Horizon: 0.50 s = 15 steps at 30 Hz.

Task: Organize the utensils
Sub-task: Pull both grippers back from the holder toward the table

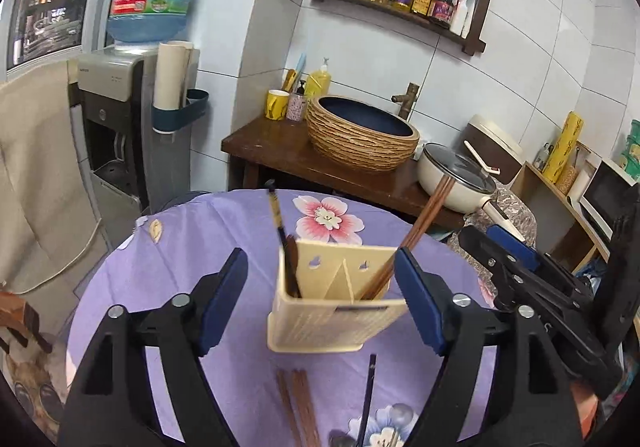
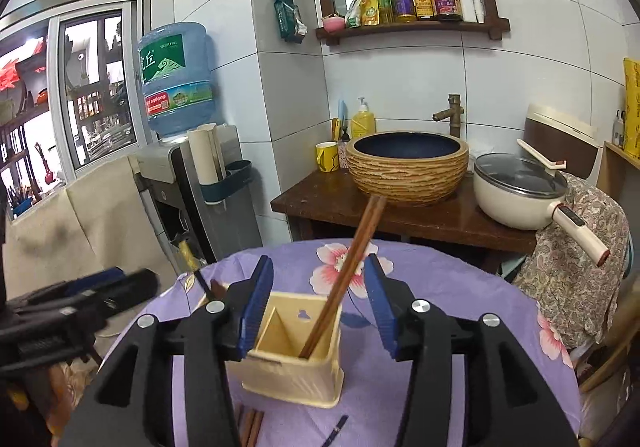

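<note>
A cream utensil holder (image 1: pixel 332 311) (image 2: pixel 296 347) stands on the purple floral tablecloth (image 1: pixel 168 271). Brown chopsticks (image 1: pixel 420 231) (image 2: pixel 352 271) lean out of its right compartment, and a black chopstick (image 1: pixel 280 231) rises from its left one. My left gripper (image 1: pixel 320 263) hovers open, its blue pads wide on either side of the holder. Over the holder, my right gripper (image 2: pixel 319 267) is open, the brown chopsticks rising between its pads without touching them. Loose brown chopsticks (image 1: pixel 298 407), a black chopstick (image 1: pixel 368 399) and spoons (image 1: pixel 400 419) lie on the cloth in front.
Behind the table stands a dark wooden counter (image 2: pixel 320 199) with a woven basin (image 2: pixel 406 167) and a lidded white pan (image 2: pixel 520 187). A water dispenser (image 2: pixel 200 183) is at the left. A chair draped in patterned cloth (image 2: pixel 576 267) stands at the table's right edge.
</note>
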### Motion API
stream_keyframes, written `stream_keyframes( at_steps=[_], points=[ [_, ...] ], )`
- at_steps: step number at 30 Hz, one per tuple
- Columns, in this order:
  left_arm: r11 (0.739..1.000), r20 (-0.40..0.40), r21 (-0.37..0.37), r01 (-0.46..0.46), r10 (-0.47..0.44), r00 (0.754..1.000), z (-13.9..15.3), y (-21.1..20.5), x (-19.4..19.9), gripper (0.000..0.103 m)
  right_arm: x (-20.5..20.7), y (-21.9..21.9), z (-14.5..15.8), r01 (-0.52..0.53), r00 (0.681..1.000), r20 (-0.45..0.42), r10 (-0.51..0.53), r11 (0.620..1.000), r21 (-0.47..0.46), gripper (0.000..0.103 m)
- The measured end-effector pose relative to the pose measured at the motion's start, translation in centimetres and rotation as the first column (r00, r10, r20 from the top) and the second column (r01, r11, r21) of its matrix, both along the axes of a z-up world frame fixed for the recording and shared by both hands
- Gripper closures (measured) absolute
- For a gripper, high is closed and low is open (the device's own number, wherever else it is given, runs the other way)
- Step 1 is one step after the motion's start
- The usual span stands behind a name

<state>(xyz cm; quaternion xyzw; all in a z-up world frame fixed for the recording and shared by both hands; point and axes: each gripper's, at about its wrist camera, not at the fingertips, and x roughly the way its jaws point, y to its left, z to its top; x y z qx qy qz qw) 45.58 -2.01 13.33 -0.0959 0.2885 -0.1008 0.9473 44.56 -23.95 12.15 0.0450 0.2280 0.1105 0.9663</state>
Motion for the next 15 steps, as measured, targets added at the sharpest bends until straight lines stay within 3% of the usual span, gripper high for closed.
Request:
stream_keyframes(
  at_steps=[4,9,12,15],
  points=[
    [0.999,-0.017,0.048,-0.005,0.006,1.0,-2.5,0.9,-3.6,0.01,-2.8,0.8,-2.8,-0.106,0.991,-0.084,0.104,0.994,-0.019,0.052],
    [0.984,-0.056,0.156,-0.086,0.096,0.994,-8.3,2.4,-7.6,0.006,-6.3,3.1,-9.4,-0.267,0.94,-0.235,0.246,0.962,-0.06,0.053],
    [0.986,-0.152,0.146,-0.085,0.108,0.982,-11.9,3.3,-8.8,0.006,-7.6,3.6,-12.6,-0.227,0.942,-0.285,0.179,0.963,-0.143,0.054],
    [0.982,-0.198,0.154,-0.112,0.142,0.97,-14.3,3.8,-9.4,0.006,-6.8,3.0,-14.1,-0.148,0.932,-0.35,0.097,0.981,-0.123,0.054]
  ],
)
